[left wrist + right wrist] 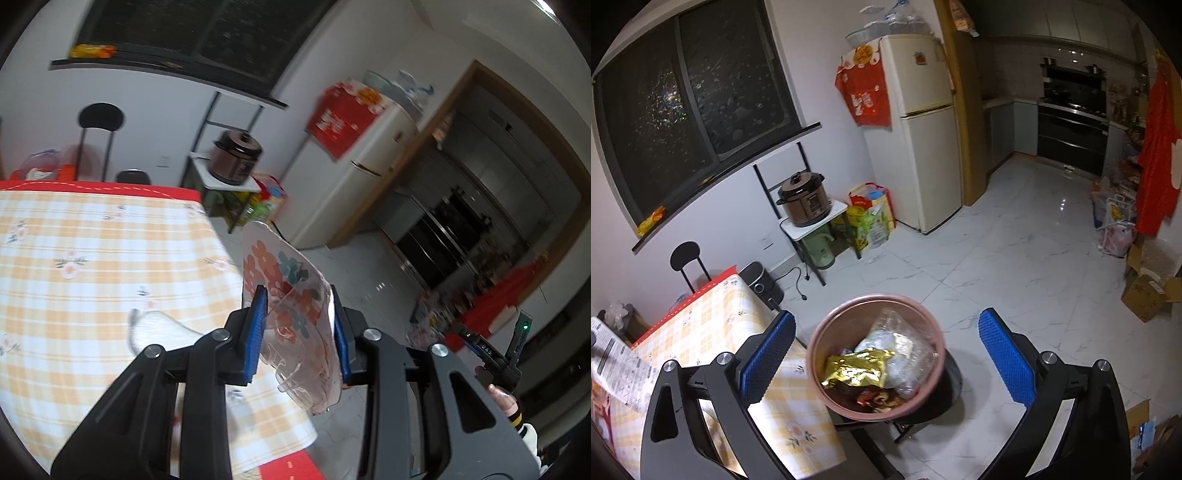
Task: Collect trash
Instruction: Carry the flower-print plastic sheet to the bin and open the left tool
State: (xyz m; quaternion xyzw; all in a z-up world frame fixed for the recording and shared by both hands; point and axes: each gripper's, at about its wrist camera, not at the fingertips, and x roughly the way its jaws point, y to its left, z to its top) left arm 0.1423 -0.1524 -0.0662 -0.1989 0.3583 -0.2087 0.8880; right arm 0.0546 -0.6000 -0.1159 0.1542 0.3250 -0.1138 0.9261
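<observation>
The pink trash bin point(875, 354) stands on a black stool point(951, 384) just beside the corner of the table point(713, 332). Inside the bin lie a crumpled gold foil wrapper point(858, 369), clear plastic packaging point(905, 347) and some red and brown wrappers point(875, 398) at the bottom. The right gripper point(886, 365) hangs above the bin with its blue pads spread wide, and nothing is between them.

The left gripper point(299, 332) is closed on a flowered paper plate point(273, 269) together with a clear plastic tray point(303, 354); both pads press on them. The plate stands on its edge beyond the edge of the table, over the white floor point(369, 291). On the yellow checked tablecloth point(92, 258) rests a clear plastic piece point(159, 328), near the left gripper.
</observation>
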